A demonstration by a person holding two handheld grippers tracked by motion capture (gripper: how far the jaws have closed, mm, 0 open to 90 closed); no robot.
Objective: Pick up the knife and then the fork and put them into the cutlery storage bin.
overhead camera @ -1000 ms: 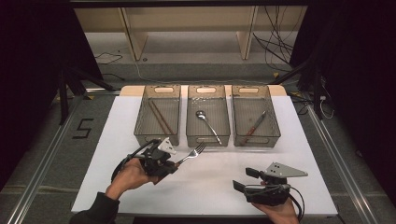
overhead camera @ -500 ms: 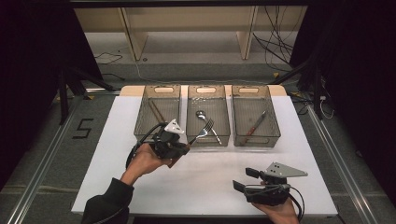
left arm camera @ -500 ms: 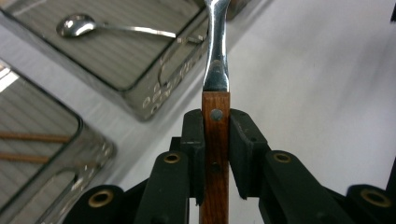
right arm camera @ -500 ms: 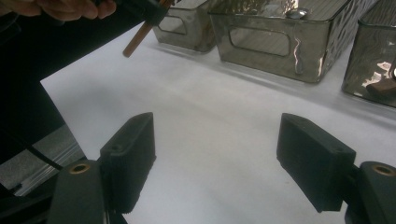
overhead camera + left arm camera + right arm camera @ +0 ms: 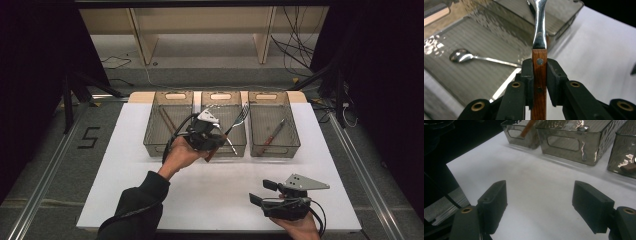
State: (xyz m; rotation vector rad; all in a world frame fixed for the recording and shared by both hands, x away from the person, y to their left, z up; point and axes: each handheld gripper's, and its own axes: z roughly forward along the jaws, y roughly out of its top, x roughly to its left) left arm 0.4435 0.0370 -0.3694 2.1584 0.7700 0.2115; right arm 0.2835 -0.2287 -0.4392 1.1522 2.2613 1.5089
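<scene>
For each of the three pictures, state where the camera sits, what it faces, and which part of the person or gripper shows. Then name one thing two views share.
High view: above the table, looking down at three bins; both forearms and grippers show.
Left gripper view: on the left gripper, jaws clamping a fork over the middle bin.
Right gripper view: on the right gripper, jaws apart, facing the bins.
Shared: the spoon in high and left gripper views.

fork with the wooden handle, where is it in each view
High view: the fork is upper centre, held by the left tool over the middle bin.
Left gripper view: centre, handle clamped, tines out of frame.
Right gripper view: I can't make it out.
Shared landmark: the middle bin's spoon.
</scene>
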